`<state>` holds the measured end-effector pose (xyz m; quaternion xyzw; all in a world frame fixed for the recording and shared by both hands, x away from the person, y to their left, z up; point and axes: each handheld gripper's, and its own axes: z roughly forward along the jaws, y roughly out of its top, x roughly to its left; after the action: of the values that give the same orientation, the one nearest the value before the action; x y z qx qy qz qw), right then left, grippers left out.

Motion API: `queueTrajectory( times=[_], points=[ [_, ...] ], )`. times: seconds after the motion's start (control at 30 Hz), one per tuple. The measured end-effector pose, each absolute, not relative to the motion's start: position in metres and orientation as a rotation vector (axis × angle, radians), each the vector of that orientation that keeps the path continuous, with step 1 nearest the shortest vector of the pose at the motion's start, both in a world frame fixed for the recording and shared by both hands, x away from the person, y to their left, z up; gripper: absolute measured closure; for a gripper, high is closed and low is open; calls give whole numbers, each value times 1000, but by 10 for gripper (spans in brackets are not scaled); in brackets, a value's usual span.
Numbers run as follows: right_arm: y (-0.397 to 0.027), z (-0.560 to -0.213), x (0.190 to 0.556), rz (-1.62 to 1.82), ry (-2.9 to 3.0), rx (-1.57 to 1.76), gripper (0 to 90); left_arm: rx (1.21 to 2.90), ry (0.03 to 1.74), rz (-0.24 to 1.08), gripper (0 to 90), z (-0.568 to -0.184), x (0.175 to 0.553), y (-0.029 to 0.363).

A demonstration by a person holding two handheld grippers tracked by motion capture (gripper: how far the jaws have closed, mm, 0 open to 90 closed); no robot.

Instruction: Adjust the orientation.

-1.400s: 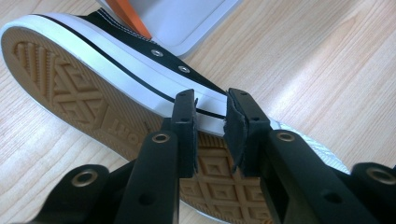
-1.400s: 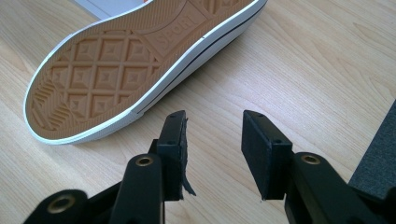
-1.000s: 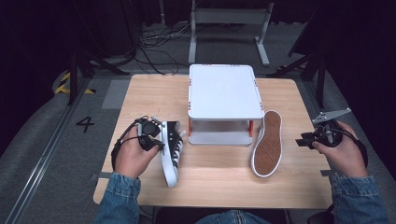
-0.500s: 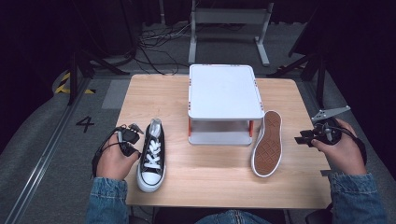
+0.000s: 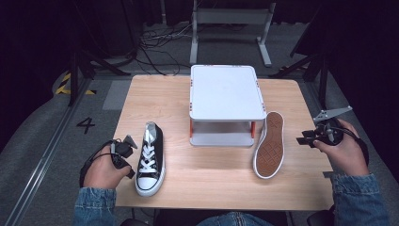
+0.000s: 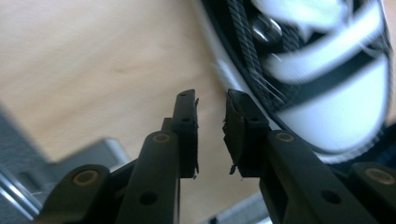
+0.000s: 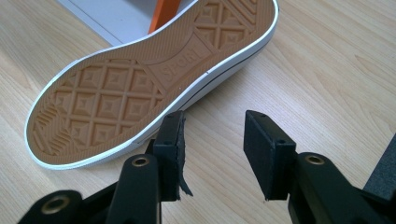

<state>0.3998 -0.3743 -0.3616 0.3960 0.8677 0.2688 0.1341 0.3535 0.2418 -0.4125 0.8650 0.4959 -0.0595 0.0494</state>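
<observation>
Currently my left gripper (image 5: 128, 149), jaws barely parted after just easing open with nothing between them, sits beside the upright black sneaker (image 5: 150, 159) at the bench's (image 5: 211, 174) front-left, toe toward me, long axis front-to-back.

Black-and-white sneaker (image 5: 150, 160) upright at table's left; its mate (image 5: 269, 145) sole-up beside shelf.

Wooden table (image 5: 207, 174), grey floor (image 5: 42, 136), cables (image 5: 155, 42), seemingly dark room

Bright tabletop, dark surroundings, blurred close-up.
</observation>
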Motion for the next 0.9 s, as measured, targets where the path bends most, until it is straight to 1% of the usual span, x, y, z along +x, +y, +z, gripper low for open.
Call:
queueTrajectory(
  times=[0.03,0.07,0.17,0.23,0.37,0.5,0.6,0.67,0.77,0.83,0.9],
  points=[
    [-374,-362,400,779,2517,1145,595,2636,1523,-174,803,-411,353,240],
    [-373,-362,400,780,2516,1143,595,2633,1523,-167,788,-411,354,239],
    [-373,-361,399,780,2514,1141,593,2648,1463,-190,789,-412,356,231],
    [-374,-361,399,782,2510,1142,592,2648,1421,-191,765,-412,357,224],
    [-376,-361,398,782,2505,1144,587,2674,1337,-174,731,-414,362,199],
    [-377,-362,397,780,2503,1148,580,2663,1243,-149,723,-416,372,173],
    [-378,-363,394,778,2503,1151,575,2657,1167,-106,698,-417,380,155],
    [-380,-363,393,777,2498,1154,571,2650,1143,-90,643,-415,382,152],
    [-385,-362,389,779,2485,1170,565,2632,1131,-29,547,-401,379,161],
    [-388,-363,388,772,2476,1183,561,2630,1112,79,464,-391,379,169],
    [-390,-365,386,763,2472,1193,555,2630,1087,167,410,-384,380,175]
  ],
)
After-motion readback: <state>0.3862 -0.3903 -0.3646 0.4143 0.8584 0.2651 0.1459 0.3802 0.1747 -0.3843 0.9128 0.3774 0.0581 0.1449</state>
